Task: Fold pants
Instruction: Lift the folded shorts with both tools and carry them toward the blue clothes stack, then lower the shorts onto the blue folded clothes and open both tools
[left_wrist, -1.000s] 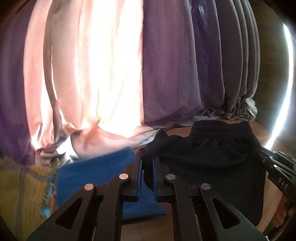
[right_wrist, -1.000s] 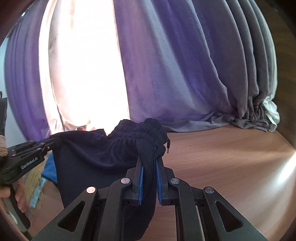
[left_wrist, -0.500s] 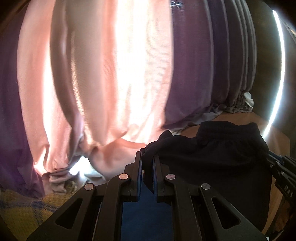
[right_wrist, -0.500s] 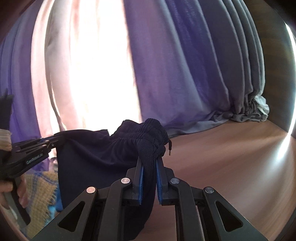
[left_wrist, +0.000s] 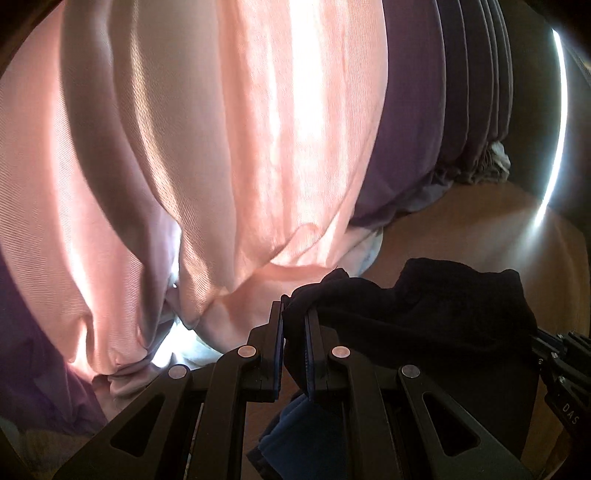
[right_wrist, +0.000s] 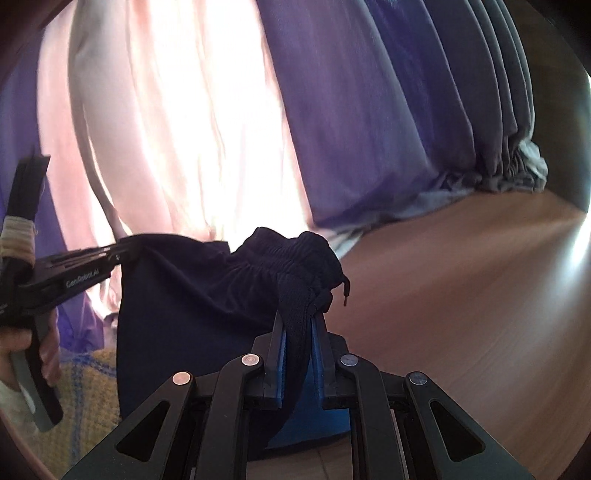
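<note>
In the left wrist view, our left gripper (left_wrist: 293, 343) is pinched on a bunched corner of the dark pants (left_wrist: 424, 317), the cloth squeezed between the blue pads with only a thin gap left. The pants spread from that corner toward the lower right, where the tip of the right gripper (left_wrist: 543, 343) meets their far edge. We judge this two-corner hold is meant to keep the waist stretched so the garment hangs flat and can be laid down cleanly for a fold. Below the pants a piece of blue cloth (left_wrist: 295, 435) shows, and beyond them the wooden table (left_wrist: 461, 229) runs back to the pink curtain (left_wrist: 240, 147) and the purple curtain (left_wrist: 413, 129). In the right wrist view, our right gripper (right_wrist: 298, 325) is likewise clamped on the gathered elastic waistband, a fold of it standing up between the pads and a drawstring end dangling just beside the pants (right_wrist: 192, 295). The left gripper (right_wrist: 123, 253) holds the opposite corner of the pants, a hand (right_wrist: 22, 354) wrapped round its handle. The pants hang as a dark sheet between the two grippers, above the table (right_wrist: 461, 295), with a yellow checked cloth (right_wrist: 85, 387) below them. We see no box, basket or other container in either view, so nothing is held in one.
</note>
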